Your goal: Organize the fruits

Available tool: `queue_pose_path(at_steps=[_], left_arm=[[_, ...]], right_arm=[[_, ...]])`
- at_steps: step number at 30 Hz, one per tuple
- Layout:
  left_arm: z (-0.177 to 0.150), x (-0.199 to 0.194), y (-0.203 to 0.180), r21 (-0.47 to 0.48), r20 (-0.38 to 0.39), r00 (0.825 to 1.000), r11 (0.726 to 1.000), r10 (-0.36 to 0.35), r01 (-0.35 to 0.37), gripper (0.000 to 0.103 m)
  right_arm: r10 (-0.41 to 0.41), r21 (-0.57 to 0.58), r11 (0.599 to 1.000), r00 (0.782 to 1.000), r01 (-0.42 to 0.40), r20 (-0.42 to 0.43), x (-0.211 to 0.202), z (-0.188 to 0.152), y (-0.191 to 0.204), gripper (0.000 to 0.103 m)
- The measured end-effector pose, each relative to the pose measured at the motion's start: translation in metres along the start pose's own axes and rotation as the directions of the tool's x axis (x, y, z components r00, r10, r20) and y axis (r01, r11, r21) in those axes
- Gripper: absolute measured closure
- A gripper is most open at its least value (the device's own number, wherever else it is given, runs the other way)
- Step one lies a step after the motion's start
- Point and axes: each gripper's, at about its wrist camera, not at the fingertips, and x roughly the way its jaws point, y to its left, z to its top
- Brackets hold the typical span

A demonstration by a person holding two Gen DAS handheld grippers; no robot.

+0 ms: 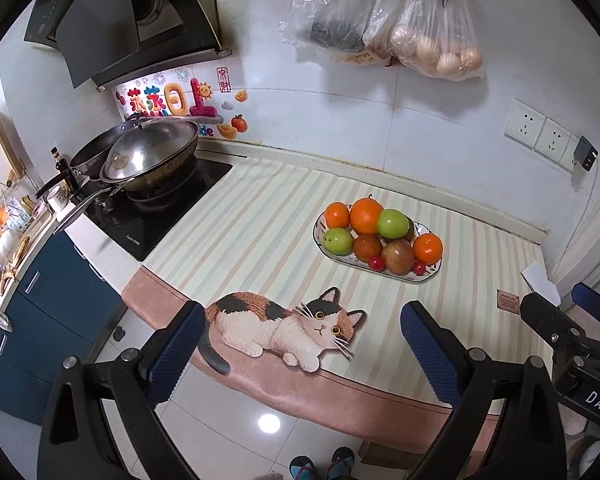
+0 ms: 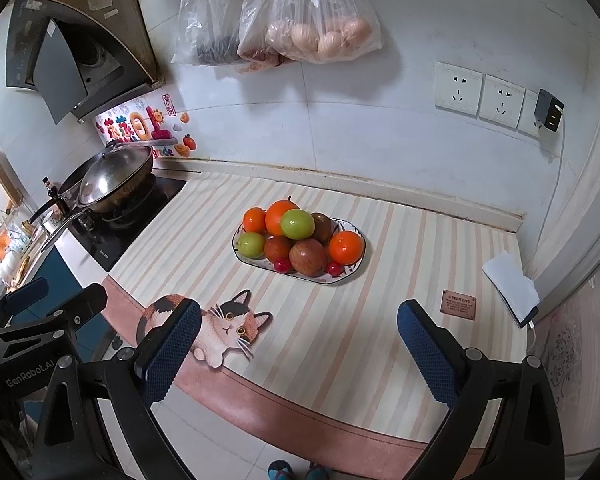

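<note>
While angled down, both tongs — left tongs (image 1: 302,340), right tongs (image 2: 300,338) — gape, seemingly empty.

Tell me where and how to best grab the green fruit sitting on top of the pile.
Take the top green fruit across its round middle, coming from above with open fingers. It sits highest on the plate, its sides partly exposed; neighbours crowd its base.

Left tool (image 1: 302,342) gapes empty above the counter edge, fruit plate (image 1: 430,274) beyond.
</note>
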Motion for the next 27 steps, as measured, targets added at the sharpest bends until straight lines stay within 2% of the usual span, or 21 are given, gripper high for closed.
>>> queue_pose_path(at_steps=[27], left_arm=[[0.0018, -0.0042, 0.0004, -0.006, 0.006, 1.000, 1.000, 0.002, -0.002, 0.003]], right_arm=[[0.001, -0.002, 1.000, 1.000, -0.001, 0.007, -0.0008, 0.0038, -0.0012, 0.002]])
